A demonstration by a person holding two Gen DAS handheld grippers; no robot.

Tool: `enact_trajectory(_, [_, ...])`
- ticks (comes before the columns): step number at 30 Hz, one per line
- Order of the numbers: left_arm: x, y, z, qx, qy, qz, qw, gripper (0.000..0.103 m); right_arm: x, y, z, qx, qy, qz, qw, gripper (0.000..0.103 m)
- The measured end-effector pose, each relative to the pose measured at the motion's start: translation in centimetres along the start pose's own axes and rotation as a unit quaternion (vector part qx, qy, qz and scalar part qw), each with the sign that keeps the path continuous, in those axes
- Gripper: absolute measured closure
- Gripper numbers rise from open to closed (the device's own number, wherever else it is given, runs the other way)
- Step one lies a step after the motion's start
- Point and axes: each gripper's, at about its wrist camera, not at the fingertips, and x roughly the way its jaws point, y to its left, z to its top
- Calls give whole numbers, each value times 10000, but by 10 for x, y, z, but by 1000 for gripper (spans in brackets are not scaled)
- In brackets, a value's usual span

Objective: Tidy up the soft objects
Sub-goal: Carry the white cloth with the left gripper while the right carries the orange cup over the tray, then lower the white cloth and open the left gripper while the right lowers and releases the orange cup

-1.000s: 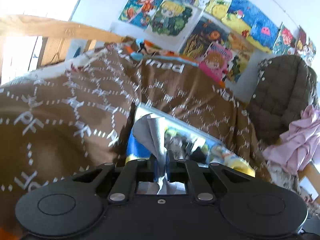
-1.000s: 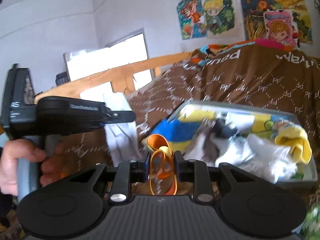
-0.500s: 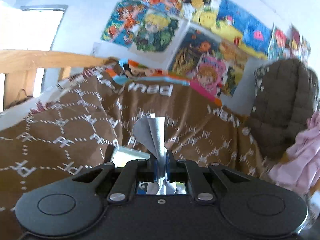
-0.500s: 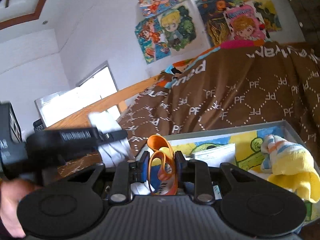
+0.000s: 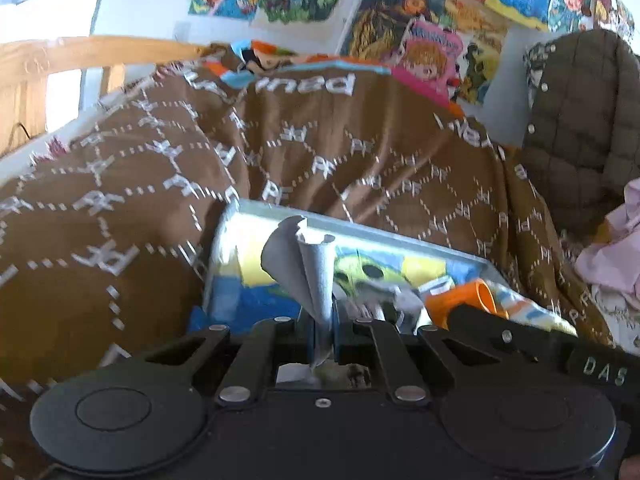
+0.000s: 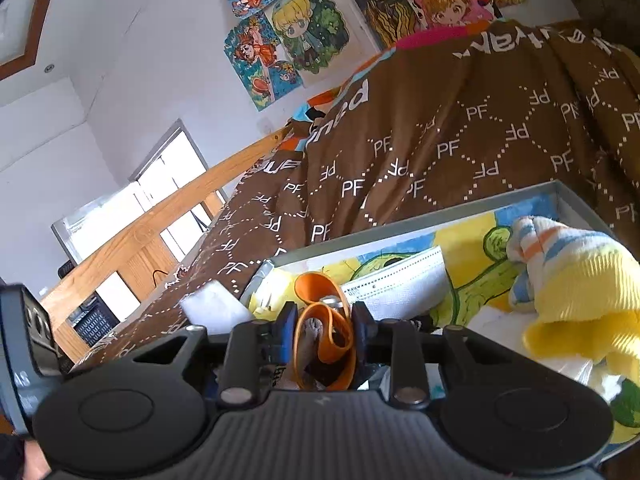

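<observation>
L gripper (image 5: pixel 323 320) clamped tight on grey cloth (image 5: pixel 306 264). R gripper (image 6: pixel 325 322) jaws opening, orange band (image 6: pixel 326 330) btwn them, over tray (image 6: pixel 420 216).

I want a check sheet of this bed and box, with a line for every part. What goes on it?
Surface: brown blanket with white letters covers the bed.
Job's things: grey box on it holds a yellow sock and a face mask.
Clutter: pink cloth, green quilted jacket.
Grippers: left gripper shut on a grey cloth; right gripper jaws opening, orange band between them.
Cables: black cord by the bed rail.
Surroundings: cartoon posters, window.
</observation>
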Motion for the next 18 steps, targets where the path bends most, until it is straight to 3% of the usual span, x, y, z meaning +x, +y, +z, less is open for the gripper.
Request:
enact_trajectory(7, [16,-11,-18,155,364,4,9992,95,3,-14,1,375,26,55,9993,68])
enact_trajectory(18, [13,-17,-18,182,427,104,9989,90,5,-19,3,555,114,134,9983,45])
